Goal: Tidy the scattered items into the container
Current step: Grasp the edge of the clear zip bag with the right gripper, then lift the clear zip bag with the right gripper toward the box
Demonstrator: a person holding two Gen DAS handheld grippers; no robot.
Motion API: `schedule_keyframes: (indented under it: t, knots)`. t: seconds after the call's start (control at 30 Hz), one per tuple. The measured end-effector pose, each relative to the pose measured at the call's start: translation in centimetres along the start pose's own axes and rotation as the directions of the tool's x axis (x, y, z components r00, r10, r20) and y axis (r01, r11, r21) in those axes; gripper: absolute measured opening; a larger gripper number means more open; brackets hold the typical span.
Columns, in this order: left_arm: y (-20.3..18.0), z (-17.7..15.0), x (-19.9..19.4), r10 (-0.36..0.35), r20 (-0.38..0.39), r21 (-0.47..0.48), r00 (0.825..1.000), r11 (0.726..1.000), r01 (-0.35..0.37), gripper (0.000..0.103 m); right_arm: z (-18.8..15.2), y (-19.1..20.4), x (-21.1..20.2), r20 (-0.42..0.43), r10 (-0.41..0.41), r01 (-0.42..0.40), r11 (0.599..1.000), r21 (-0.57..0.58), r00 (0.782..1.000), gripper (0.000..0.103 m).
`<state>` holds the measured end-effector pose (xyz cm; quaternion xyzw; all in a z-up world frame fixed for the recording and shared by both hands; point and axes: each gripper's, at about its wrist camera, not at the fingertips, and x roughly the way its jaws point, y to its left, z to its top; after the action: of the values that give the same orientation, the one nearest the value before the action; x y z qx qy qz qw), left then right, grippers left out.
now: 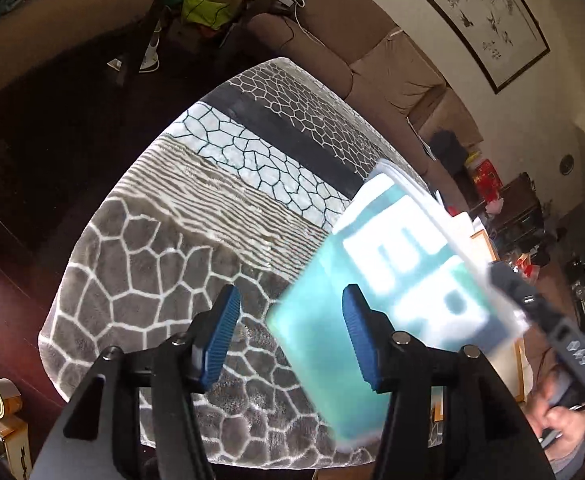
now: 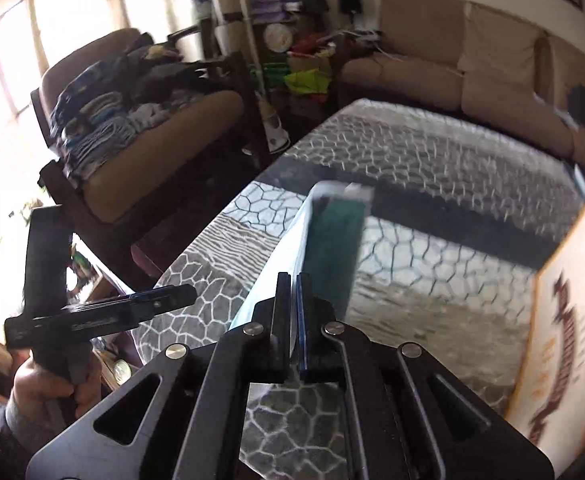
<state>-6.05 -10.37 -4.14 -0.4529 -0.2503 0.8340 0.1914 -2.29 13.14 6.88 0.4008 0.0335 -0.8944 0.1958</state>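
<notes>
My left jaws gape over bare patterned rug [image 1: 164, 264]. The blurred teal packet [image 1: 376, 280] blocks the right; a cardboard box [image 2: 564, 320] stands beyond.

My left hand-held gripper [image 1: 290, 336] has black arms and ribbed blue pads [image 1: 221, 334]. Silver screws [image 2: 174, 351] stud my right hand-held gripper [image 2: 292, 284]. I wear a grey sleeve [image 2: 14, 416].

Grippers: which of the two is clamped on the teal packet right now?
The right gripper: its jaws are pinched shut on the teal packet's pale edge. The left gripper stands open, blue pads apart, nothing pressed between them; the packet only passes behind it.
</notes>
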Motion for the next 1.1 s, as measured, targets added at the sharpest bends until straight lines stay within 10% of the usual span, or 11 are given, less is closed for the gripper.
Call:
schedule_keyframes:
  t: [0.33,0.5,0.73,0.87,1.1]
  knots:
    - [-4.6,-2.4,5.3,0.089,-0.142,0.224,0.986,0.973,-0.056,0.054,-2.9,-5.5,5.9,-0.16,-0.264,0.272,0.962,0.031,0.951,0.014]
    - [-6.1,-4.1,8.4,0.26,-0.135,0.371,0.956,0.908,-0.194,0.054,-6.9,-8.3,5.2,-0.175,-0.191,0.227,0.951,0.212,0.966,0.048]
    - [-4.4,-2.9,7.6,0.155,-0.168,0.226,0.974,0.967,-0.115,0.054,-10.8,-11.3,6.5,-0.147,0.031,0.044,0.877,0.479,0.989,0.05]
    - [-4.2,-3.2,8.1,0.168,-0.188,0.234,0.968,0.964,-0.122,0.054,-12.2,-12.8,8.9,-0.071,0.185,-0.094,0.751,0.653,0.98,0.041]
    - [-3.6,-2.0,7.4,0.136,-0.165,0.192,0.977,0.976,-0.104,0.054,-8.5,-10.7,8.9,-0.039,0.189,-0.138,0.83,0.541,0.981,0.007]
